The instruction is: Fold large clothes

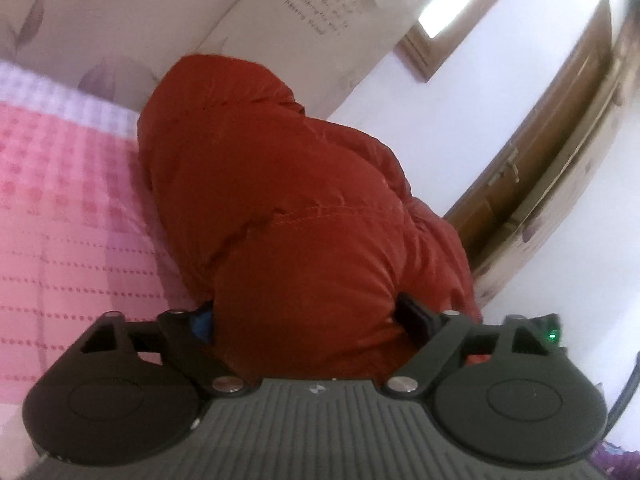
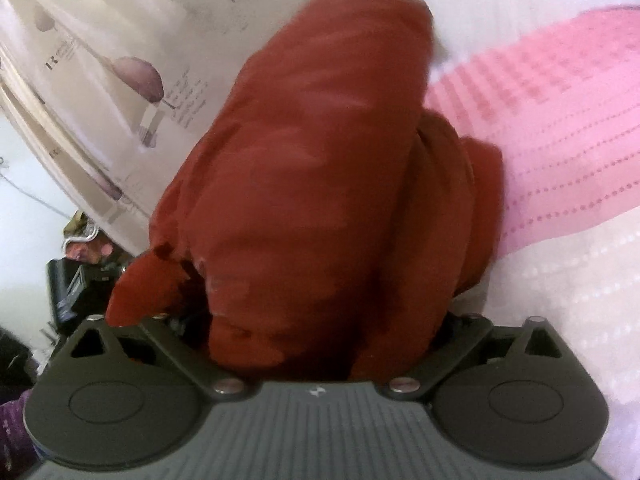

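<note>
The red jacket [image 1: 288, 200] fills the middle of the left wrist view, a puffy, stitched bulk rising from the bottom centre to the upper middle of the frame; it lies on a pink bedspread [image 1: 68, 208] that takes the left side; the left gripper [image 1: 306, 318] sits at the bottom centre with its jaws spread wide and a thick wad of the jacket packed between them, the fabric hard against both fingers [image 1: 414, 314], so it appears gripped. A leaf-print curtain [image 1: 248, 12] crosses the top of the frame; a white wall [image 1: 452, 112] and a wooden door [image 1: 560, 140] stand at the right.

In the right wrist view the jacket [image 2: 312, 184] again holds the centre, blurred, bunched in long folds from the top middle down to the bottom; the right gripper [image 2: 320, 328] at the bottom centre also stands wide, cloth filling the gap from finger to finger; the bedspread [image 2: 560, 128] lies at the right; the curtain [image 2: 120, 80] hangs at the upper left; dark clutter [image 2: 76, 280] at the left edge is too blurred to tell.
</note>
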A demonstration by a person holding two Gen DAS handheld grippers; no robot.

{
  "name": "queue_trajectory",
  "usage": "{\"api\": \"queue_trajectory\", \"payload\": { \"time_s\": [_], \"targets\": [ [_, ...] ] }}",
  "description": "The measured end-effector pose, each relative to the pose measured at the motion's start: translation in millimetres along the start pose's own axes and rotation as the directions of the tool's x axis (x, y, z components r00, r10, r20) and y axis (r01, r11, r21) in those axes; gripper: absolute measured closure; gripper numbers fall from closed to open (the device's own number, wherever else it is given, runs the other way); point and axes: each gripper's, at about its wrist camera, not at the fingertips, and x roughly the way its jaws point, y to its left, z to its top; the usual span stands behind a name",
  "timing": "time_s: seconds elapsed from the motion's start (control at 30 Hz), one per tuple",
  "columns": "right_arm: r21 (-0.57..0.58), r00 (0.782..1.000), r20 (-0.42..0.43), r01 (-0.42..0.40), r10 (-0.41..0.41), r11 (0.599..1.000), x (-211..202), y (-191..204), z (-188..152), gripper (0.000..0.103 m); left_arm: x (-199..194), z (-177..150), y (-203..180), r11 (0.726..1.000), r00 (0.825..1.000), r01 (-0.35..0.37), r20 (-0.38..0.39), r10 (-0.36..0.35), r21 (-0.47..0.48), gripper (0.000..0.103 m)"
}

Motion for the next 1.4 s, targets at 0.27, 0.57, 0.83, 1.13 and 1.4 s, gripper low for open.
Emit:
{"api": "queue_trajectory", "payload": {
  "time_s": [0.27,0.57,0.83,1.13,1.4],
  "targets": [
    [-0.073,0.996,0.087,0.044,-0.037,0.996,6.8,35.0,-6.1,0.032,-25.3,4.8,-8.9,0.995,0.995,-0.074,0.076,0.069,0.069,0.024],
    [-0.136,0.997,0.074,-0.001,0.011,0.991,55.3,84.5,-7.8,0.037,-85.9,26.7,14.4,0.986,0.977,-0.153,0.159,0.14,0.071,0.024],
    [-0.2,0.995,0.038,-0.085,0.094,0.976,126.8,146.5,2.1,0.037,-164.8,60.1,52.8,0.966,0.936,-0.257,0.255,0.241,0.034,0.024],
    [-0.252,0.983,-0.035,-0.181,0.178,0.951,229.5,214.4,1.2,0.037,-240.8,87.0,116.8,0.928,0.872,-0.372,0.331,0.36,-0.027,0.024],
    [-0.22,0.981,-0.121,-0.174,0.15,0.96,308.4,220.7,-19.9,0.034,-266.7,71.0,190.3,0.893,0.84,-0.437,0.306,0.448,-0.106,0.016]
  ]
}}
